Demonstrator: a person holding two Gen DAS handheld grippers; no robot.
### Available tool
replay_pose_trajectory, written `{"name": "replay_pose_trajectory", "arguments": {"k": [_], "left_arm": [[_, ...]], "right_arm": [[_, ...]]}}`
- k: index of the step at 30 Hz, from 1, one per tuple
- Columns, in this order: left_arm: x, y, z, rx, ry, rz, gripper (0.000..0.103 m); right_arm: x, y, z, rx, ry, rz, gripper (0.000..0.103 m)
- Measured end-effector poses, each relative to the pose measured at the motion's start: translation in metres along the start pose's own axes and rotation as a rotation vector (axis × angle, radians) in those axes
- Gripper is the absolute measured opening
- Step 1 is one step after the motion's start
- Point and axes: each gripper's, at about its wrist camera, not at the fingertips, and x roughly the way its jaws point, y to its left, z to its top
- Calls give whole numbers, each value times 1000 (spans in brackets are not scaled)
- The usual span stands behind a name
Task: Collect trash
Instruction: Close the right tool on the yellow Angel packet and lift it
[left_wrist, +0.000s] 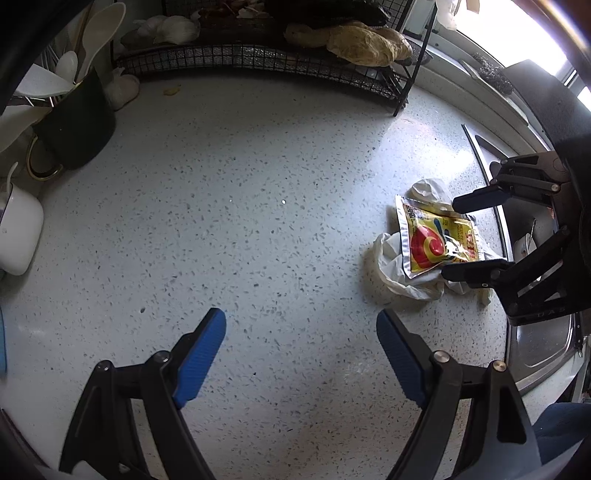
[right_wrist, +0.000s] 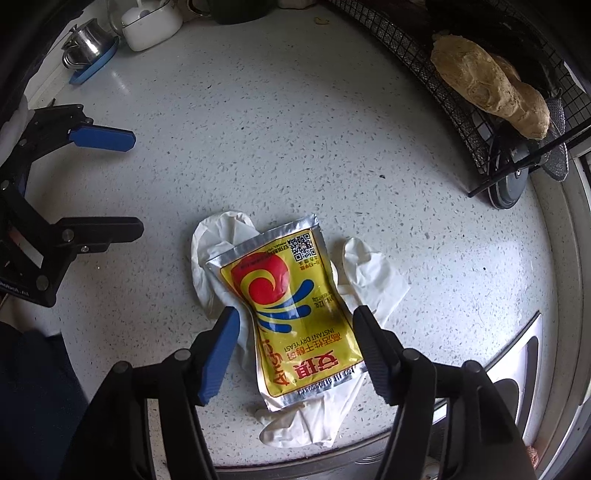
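Observation:
A yellow and silver yeast packet (right_wrist: 295, 314) lies on crumpled white disposable gloves (right_wrist: 369, 277) on the speckled counter (right_wrist: 277, 129). My right gripper (right_wrist: 295, 321) is open, its fingers on either side of the packet's lower half, close above it. In the left wrist view the packet (left_wrist: 436, 240) and gloves (left_wrist: 399, 273) lie at the right, with the right gripper (left_wrist: 448, 236) around them. My left gripper (left_wrist: 301, 325) is open and empty over bare counter, well left of the trash; it also shows in the right wrist view (right_wrist: 135, 184).
A black wire rack (left_wrist: 258, 62) with ginger (left_wrist: 369, 46) stands at the back. A dark utensil holder (left_wrist: 77, 125) and a white container (left_wrist: 18, 236) stand at the left. A steel sink (left_wrist: 539, 332) lies right of the trash. A steel cup (right_wrist: 85, 44) stands on a blue lid.

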Motion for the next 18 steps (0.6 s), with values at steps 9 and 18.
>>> {"name": "replay_pose_trajectory", "arguments": {"k": [9,18], "left_arm": [[4,-2,-4,-8,13,13,83],[-1,-9,3,12,2,-19,83]], "right_arm": [[11,7,-2,-33,6,13,62],[1,0,-12,13,-61,43,37]]}}
